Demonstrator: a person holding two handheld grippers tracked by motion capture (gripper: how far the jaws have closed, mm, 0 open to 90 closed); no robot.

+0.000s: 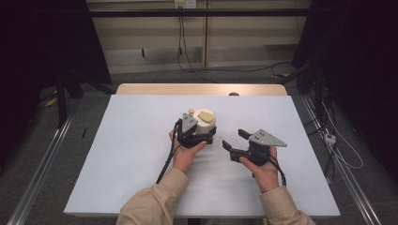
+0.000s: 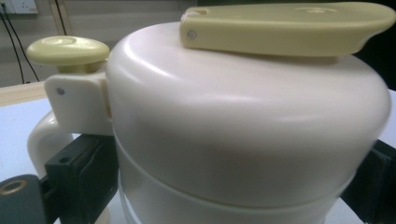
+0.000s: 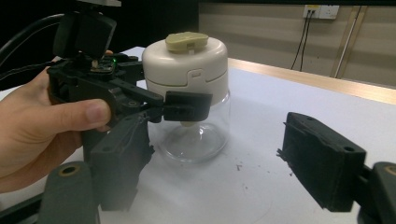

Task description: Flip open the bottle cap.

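Observation:
A glass jar (image 1: 205, 123) with a cream lid and a pale yellow flap stands upright at the middle of the table. My left gripper (image 1: 202, 134) is shut on the jar, its black jaws pressed against opposite sides just under the lid. Up close in the left gripper view the lid (image 2: 247, 126) looms large, with a yellow knob (image 2: 67, 50) on its handle. My right gripper (image 1: 233, 138) hangs open to the jar's right, nothing between its jaws. From the right gripper view (image 3: 217, 149) I see the jar (image 3: 187, 63), clear and empty, about a hand's width ahead.
The table wears a white sheet (image 1: 136, 154); a wooden edge (image 1: 202, 89) shows along the back. Small dark specks (image 3: 240, 166) lie on the sheet near the jar. Cables (image 1: 220, 70) run over the floor behind the table, and metal rails flank it.

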